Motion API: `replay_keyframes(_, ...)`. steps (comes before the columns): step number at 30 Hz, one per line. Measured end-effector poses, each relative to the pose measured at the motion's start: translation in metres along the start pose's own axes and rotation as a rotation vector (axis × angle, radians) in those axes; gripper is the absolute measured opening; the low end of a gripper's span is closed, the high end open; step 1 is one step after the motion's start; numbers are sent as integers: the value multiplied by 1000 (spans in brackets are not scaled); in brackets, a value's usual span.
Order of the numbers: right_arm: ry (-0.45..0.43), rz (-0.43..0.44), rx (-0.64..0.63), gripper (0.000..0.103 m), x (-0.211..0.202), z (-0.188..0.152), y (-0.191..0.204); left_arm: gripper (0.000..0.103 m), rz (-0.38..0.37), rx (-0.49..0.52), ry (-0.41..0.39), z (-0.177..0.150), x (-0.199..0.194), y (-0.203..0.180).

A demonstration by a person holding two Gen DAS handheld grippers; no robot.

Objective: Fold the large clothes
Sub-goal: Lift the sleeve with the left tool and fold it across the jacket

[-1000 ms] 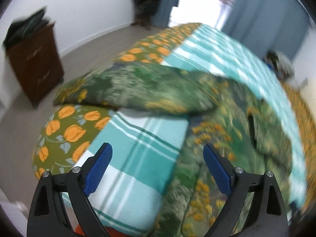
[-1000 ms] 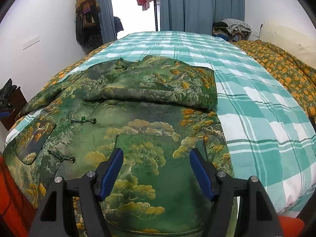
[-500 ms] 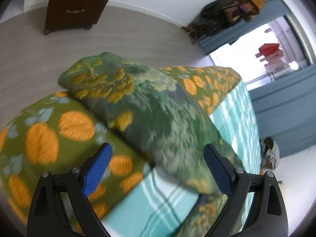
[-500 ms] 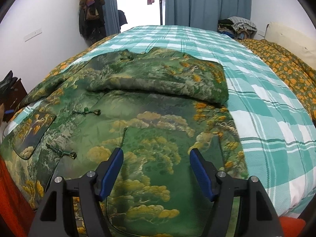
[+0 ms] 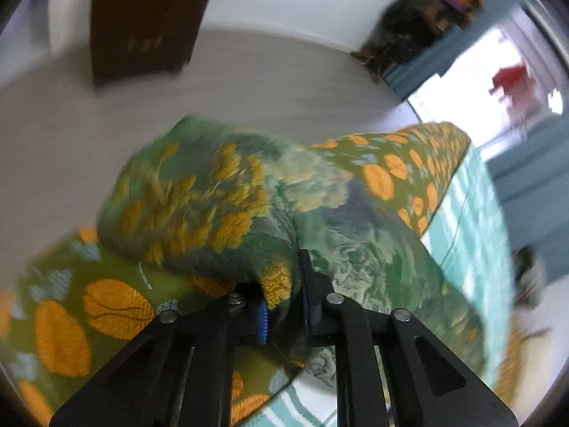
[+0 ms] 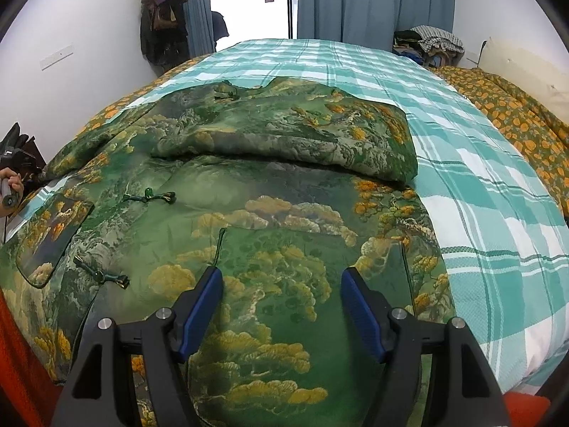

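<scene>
A large green padded jacket (image 6: 270, 192) with gold tree patterns lies spread on the bed, one sleeve folded across its chest. Its other sleeve (image 5: 213, 210) reaches toward the bed's left edge. My left gripper (image 5: 284, 302) is shut on that sleeve's fabric near the cuff end, over the orange-patterned blanket. My right gripper (image 6: 281, 306) is open and empty, hovering just above the jacket's lower front, with the fabric between its blue pads (image 6: 202, 309). The left hand shows at the far left edge of the right wrist view (image 6: 12, 186).
The bed carries a teal plaid cover (image 6: 480, 185) and an orange-leaf blanket (image 5: 71, 320) along its sides. A dark wooden cabinet (image 5: 145, 17) stands on the floor to the left. Hanging clothes (image 6: 161, 17) and blue curtains (image 6: 373, 0) are at the far wall.
My left gripper moved onto the sleeve and closed on it; it was open half a second ago. My right gripper stayed open and moved slightly forward over the jacket.
</scene>
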State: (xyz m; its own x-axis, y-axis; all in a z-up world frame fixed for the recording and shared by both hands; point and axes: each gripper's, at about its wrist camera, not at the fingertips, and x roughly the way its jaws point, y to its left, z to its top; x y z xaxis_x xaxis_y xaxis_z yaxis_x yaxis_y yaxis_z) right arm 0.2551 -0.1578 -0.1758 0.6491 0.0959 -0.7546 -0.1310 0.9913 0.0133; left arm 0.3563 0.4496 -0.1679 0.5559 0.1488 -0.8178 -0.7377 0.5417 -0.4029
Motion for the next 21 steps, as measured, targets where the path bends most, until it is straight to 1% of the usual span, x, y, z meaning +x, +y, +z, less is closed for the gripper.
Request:
replay_keyframes(3, -13, 13, 7, 71, -2, 0, -3, 10, 58, 187, -89, -3, -29, -48)
replay_keyframes(5, -18, 18, 13, 71, -4, -2, -6, 9, 59, 319, -160, -9, -54, -85)
replay_keyframes(6, -21, 19, 19, 71, -5, -2, -8, 9, 53, 410, -207, -18, -72, -112)
replay_keyframes(8, -29, 20, 38, 71, -8, -3, -15, 9, 29, 549, -265, -34, -96, -151)
replay_keyframes(9, -32, 19, 47, 71, -9, -3, -17, 9, 12, 654, -299, -52, -111, -181)
replay_keyframes(11, -43, 15, 72, 71, -13, -3, -25, 9, -18, 810, -345, -84, -128, -220)
replay_keyframes(12, -48, 14, 81, 71, -14, -3, -27, 9, -46, 913, -370, -110, -139, -244)
replay_keyframes(14, -60, 10, 101, 71, -17, -2, -33, 9, -85, 1042, -390, -148, -147, -274)
replay_keyframes(15, -68, 9, 109, 71, -19, -2, -36, 9, -113, 1119, -390, -176, -149, -289)
replay_keyframes(18, -85, 0, 121, 71, -25, -2, -43, 9, -149, 1246, -372, -232, -142, -311)
replay_keyframes(21, -86, -4, 133, 71, -26, -3, -49, 10, -131, 1330, -336, -284, -114, -318)
